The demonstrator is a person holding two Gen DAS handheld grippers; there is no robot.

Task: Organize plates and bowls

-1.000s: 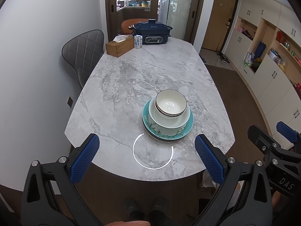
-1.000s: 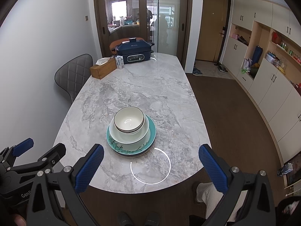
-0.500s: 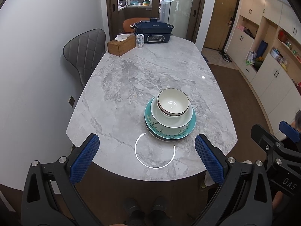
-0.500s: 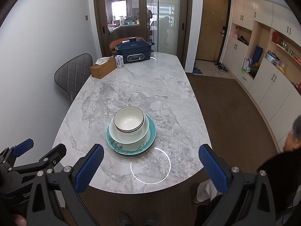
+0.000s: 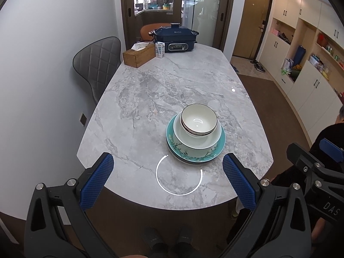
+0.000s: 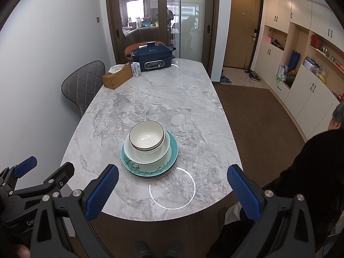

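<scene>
One stack of dishes stands near the front end of the marble table (image 5: 163, 81) (image 6: 172, 99). A teal plate with a branch pattern (image 5: 187, 153) (image 6: 142, 168) is at the bottom. A pale wide bowl (image 5: 197, 142) (image 6: 146, 157) rests on it, and a small white bowl with a dark rim (image 5: 198, 121) (image 6: 147, 136) sits on top. My left gripper (image 5: 167, 175) hangs open above the table's front edge, short of the stack. My right gripper (image 6: 172, 190) is open too, held back over the front edge. Neither holds anything.
At the far end stand a dark blue electric cooker (image 5: 174, 39) (image 6: 152, 57), a small carton (image 5: 160, 50) and a wooden tissue box (image 5: 138, 56) (image 6: 117, 77). A grey padded chair (image 5: 96, 64) is on the left. A person in black (image 6: 311, 167) stands at the right.
Both grippers have drawn back slightly and stay open. A person in black has come into view at the right edge. The stack has not moved.
</scene>
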